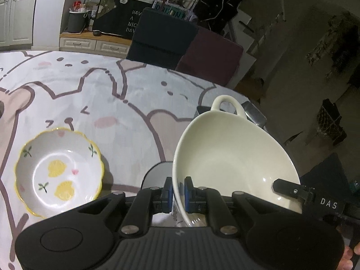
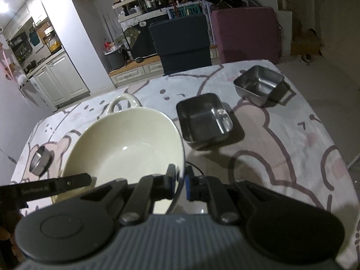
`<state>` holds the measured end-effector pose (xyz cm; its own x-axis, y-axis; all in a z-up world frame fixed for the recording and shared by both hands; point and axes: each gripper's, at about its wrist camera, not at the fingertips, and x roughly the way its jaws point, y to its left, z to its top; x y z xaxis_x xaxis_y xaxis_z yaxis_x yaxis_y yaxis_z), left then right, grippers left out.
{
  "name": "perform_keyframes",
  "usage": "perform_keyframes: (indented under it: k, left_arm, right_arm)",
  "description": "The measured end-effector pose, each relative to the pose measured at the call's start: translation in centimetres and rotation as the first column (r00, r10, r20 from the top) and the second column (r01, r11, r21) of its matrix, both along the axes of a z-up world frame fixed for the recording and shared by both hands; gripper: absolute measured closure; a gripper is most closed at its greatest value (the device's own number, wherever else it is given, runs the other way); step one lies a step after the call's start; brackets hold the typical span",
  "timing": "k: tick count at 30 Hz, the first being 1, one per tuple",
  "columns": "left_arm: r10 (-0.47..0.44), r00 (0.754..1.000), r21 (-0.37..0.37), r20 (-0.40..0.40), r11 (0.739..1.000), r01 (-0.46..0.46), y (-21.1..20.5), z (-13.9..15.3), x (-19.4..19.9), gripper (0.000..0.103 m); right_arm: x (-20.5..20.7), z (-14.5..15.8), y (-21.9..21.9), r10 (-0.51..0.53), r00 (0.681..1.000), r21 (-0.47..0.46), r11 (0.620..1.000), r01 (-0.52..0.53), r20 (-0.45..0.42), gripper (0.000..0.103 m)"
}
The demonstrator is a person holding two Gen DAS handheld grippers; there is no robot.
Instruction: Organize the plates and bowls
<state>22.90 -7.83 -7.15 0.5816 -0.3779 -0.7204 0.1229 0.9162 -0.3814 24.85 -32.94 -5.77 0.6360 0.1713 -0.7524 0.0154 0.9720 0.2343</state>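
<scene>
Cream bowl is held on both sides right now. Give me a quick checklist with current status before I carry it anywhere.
1. Left gripper pinching the cream bowl rim: ok.
2. Right gripper pinching the opposite rim: ok.
3. Bowl empty: ok.
4. Bowl level: not ok, it looks tilted in the left wrist view.
5. Lemon bowl apart from it on the table: ok.
6. Near steel tray and far steel tray empty, apart: ok.
</scene>
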Motion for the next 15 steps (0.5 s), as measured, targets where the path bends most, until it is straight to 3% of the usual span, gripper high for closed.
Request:
perform_keyframes:
  k: [15]
  left_arm:
    - [-0.003, 0.996, 0.006, -0.095, 1.0, 0.003, -0.4, -4.9, 0.6, 0.093]
  right_arm:
    - [1.2, -4.5, -0.1, 0.033, 0.994, -0.017, 0.999, -0.035, -0.103, 0.092]
